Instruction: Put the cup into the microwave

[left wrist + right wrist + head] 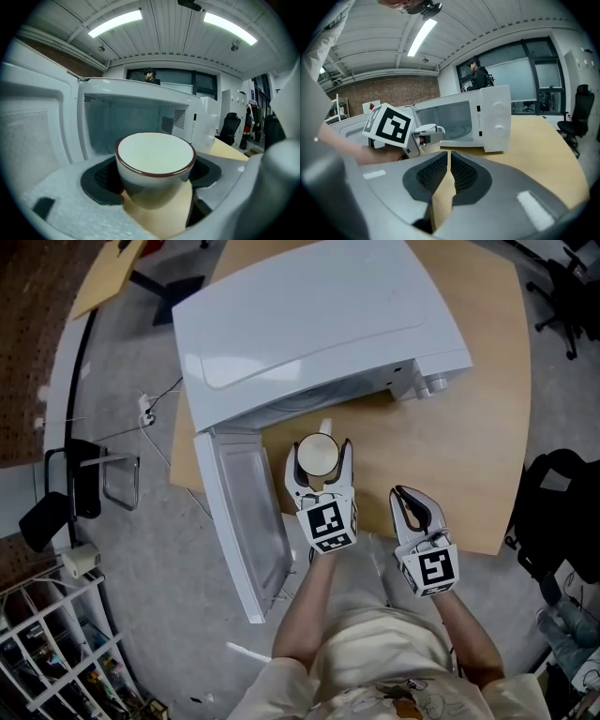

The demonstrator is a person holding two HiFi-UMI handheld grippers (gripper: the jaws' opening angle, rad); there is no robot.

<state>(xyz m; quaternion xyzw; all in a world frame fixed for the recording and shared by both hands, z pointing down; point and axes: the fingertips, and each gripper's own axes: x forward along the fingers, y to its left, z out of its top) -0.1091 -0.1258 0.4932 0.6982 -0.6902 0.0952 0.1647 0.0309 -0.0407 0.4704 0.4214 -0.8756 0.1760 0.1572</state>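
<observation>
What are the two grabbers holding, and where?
The left gripper holds the cup by its sides, below the rim. The right gripper is shut, empty.

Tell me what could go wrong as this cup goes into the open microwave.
The cup is pinched only at its rounded wall by the left gripper, so it might slip or tip. The open door stands close beside that gripper and could get bumped. The cup's handle leads toward the microwave and may catch its opening's edge.
</observation>
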